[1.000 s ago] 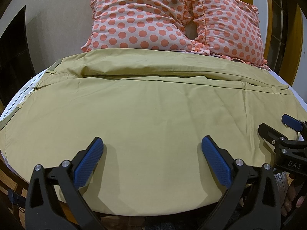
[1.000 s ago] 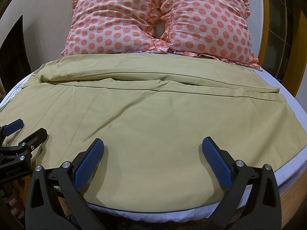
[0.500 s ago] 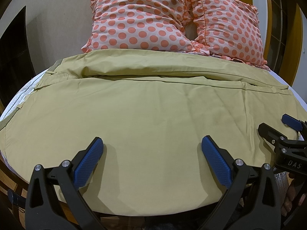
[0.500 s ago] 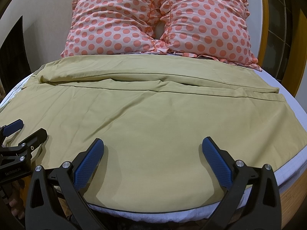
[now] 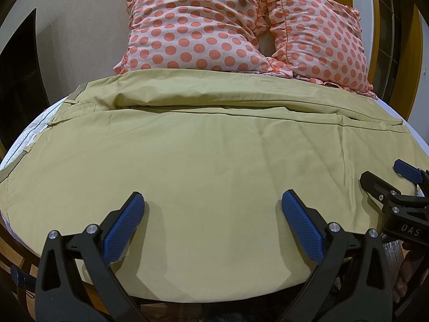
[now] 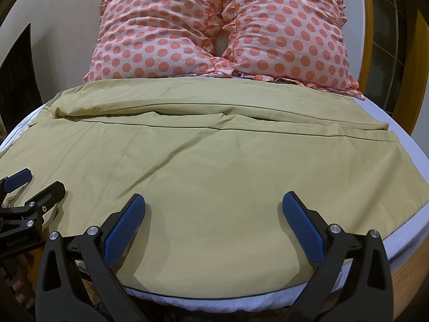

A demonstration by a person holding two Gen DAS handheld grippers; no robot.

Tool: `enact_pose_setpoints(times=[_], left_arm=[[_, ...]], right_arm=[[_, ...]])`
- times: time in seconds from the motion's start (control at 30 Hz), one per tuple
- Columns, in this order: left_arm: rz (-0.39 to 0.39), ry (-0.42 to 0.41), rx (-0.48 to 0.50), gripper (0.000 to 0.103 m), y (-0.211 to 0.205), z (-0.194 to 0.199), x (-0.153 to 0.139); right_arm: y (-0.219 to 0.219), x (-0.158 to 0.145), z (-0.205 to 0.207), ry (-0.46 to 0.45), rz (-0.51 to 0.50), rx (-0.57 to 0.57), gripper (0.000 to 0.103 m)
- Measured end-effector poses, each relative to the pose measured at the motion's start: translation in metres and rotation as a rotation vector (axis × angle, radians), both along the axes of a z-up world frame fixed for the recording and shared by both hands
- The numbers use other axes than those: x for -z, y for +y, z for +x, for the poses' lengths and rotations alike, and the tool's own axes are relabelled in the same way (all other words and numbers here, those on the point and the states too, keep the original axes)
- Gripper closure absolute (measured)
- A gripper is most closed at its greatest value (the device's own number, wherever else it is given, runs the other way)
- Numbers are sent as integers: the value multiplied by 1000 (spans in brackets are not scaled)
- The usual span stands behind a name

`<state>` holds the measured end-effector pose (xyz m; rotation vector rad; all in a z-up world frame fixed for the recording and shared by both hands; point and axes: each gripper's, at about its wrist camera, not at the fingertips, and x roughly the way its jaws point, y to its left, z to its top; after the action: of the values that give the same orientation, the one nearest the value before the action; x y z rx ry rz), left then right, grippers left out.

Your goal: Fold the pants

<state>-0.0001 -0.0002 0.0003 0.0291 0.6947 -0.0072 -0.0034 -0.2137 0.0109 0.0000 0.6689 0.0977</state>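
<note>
Khaki pants (image 5: 214,155) lie spread flat across the bed, waistband at the left, leg hems at the right; they also show in the right wrist view (image 6: 214,161). My left gripper (image 5: 211,214) is open and empty, hovering over the near edge of the pants. My right gripper (image 6: 213,214) is open and empty, also over the near edge. The right gripper shows at the right of the left wrist view (image 5: 386,177); the left gripper shows at the left of the right wrist view (image 6: 34,182).
Two pink polka-dot pillows (image 5: 241,26) (image 6: 219,29) stand at the head of the bed. A white mattress edge (image 6: 388,241) shows under the pants. A wooden frame (image 6: 364,26) stands at the right; a dark opening (image 5: 18,67) is at the left.
</note>
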Motion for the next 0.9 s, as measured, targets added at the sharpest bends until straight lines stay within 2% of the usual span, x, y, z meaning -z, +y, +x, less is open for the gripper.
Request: enact_pose_setpoints(times=[0.4, 0.47, 0.53, 0.63, 0.73, 0.83, 0.87, 0.9], left_arm=[[-1, 9, 4, 2, 0, 1, 0], [1, 23, 12, 2, -1, 3, -7], [3, 37, 15, 2, 0, 6, -8], [48, 6, -4, 2, 4, 8, -18], [80, -53, -17, 2, 5, 13, -40], [79, -103, -25, 2, 7, 23, -58], [77, -113, -27, 2, 7, 27, -63], [77, -118, -29, 2, 7, 30, -65]], right_arm=[[-4, -1, 2, -22, 3, -6, 1], [-5, -2, 4, -11, 0, -21, 1], [-9, -8, 12, 26, 2, -32, 1], [-31, -35, 22, -14, 31, 3, 1], [-63, -74, 55, -54, 27, 86, 1], [-102, -96, 130, -4, -11, 233, 1], [-112, -97, 150, 17, -11, 268, 3], [-129, -93, 183, 62, -5, 337, 14]])
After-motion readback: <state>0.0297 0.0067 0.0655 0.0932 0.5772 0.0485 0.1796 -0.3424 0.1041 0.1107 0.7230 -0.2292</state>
